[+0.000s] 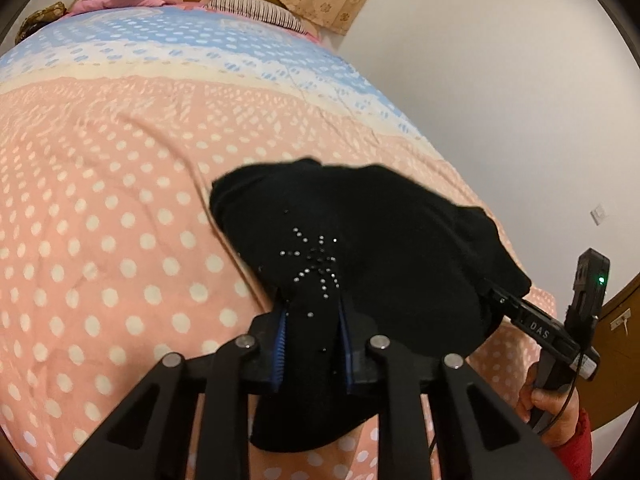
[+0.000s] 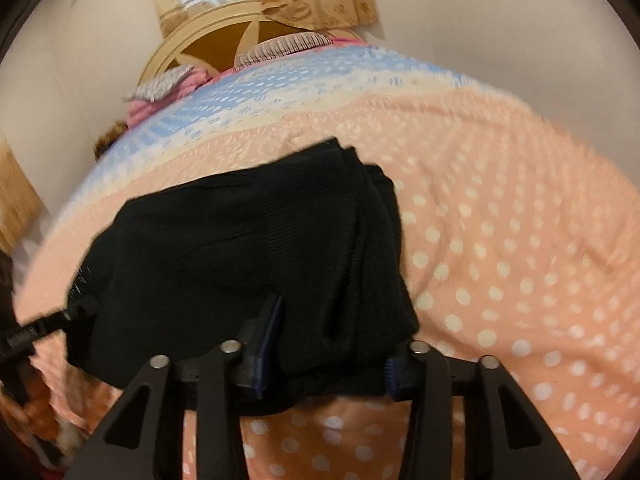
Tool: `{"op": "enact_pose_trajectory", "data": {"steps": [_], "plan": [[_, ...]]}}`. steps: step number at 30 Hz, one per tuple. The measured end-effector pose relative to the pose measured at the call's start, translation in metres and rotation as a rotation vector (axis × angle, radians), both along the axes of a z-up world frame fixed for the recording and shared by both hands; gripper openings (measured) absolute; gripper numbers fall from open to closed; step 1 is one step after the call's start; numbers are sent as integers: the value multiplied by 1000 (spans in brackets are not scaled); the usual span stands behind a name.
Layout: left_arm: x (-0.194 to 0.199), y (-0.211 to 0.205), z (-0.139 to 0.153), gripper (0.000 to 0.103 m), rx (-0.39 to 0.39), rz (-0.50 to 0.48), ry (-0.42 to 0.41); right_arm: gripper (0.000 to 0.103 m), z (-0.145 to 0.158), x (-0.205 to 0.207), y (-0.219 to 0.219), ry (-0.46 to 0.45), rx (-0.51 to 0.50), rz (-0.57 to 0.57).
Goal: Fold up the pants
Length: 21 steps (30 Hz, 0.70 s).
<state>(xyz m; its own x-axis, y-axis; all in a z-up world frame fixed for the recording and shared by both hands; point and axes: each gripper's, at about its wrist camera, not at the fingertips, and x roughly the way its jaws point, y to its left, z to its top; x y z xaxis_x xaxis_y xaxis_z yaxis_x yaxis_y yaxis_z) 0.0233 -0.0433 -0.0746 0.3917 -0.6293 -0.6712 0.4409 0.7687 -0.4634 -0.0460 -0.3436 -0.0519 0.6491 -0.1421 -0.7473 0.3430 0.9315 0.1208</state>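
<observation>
Left gripper [image 1: 311,344] pinches the black pants [image 1: 360,240] between its pads; right gripper [image 2: 324,356] grips their other edge, it seems, above the dotted bedspread [image 2: 500,220].

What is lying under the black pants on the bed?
Under the black pants only the pink polka-dot bedspread shows around their edges. Both the left hand-held gripper and the right hand-held gripper clamp the near edge. Whatever lies beneath the fabric itself is covered.

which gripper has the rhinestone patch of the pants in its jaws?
The left gripper: the studded starburst on the black pants sits right at its fingers. The right gripper pinches plain fabric.
</observation>
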Motion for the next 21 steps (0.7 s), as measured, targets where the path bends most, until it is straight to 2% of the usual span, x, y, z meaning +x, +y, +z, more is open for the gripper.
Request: {"op": "enact_pose_trajectory", "data": {"steps": [2, 6, 10, 13, 17, 21], "plan": [[3, 8, 10, 22, -16, 11, -23, 35, 18, -1, 12, -36, -10, 13], [11, 28, 30, 22, -22, 45, -74, 34, 56, 5, 24, -131, 58, 51], [20, 60, 48, 22, -28, 104, -128, 33, 82, 26, 54, -169, 49, 135], [34, 94, 58, 22, -19, 177, -175, 33, 97, 54, 89, -200, 40, 226], [66, 149, 64, 22, 8, 289, -188, 33, 106, 102, 143, -224, 34, 336], [90, 198, 70, 22, 76, 393, -254, 33, 107, 156, 199, -260, 30, 440]]}}
